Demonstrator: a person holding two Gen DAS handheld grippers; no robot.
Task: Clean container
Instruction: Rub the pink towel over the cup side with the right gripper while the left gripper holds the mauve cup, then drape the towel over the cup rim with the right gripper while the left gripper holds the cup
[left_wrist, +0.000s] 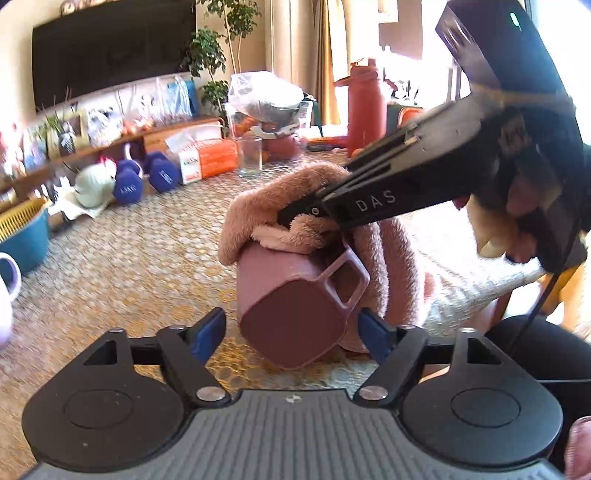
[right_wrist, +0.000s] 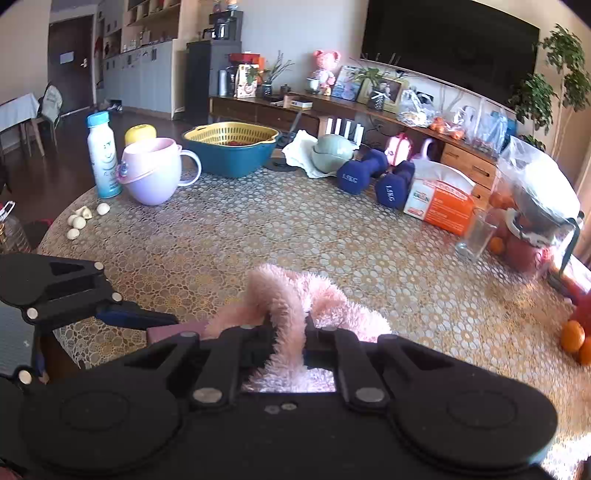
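Right gripper (right_wrist: 287, 334) is clamped on a fluffy pink cloth (right_wrist: 295, 299), which bunches up between the fingers and spills onto the patterned table (right_wrist: 258, 236). Left gripper (right_wrist: 155, 323) comes in from the left edge, one blue-padded finger against a mauve container (right_wrist: 173, 328) mostly hidden behind the right gripper; its grip can't be judged. Farther back: lilac mug (right_wrist: 151, 173), white bottle (right_wrist: 101, 155), teal basin with yellow strainer (right_wrist: 231, 147), blue dumbbells (right_wrist: 373, 177), orange box (right_wrist: 439, 206), empty glass (right_wrist: 474, 236).
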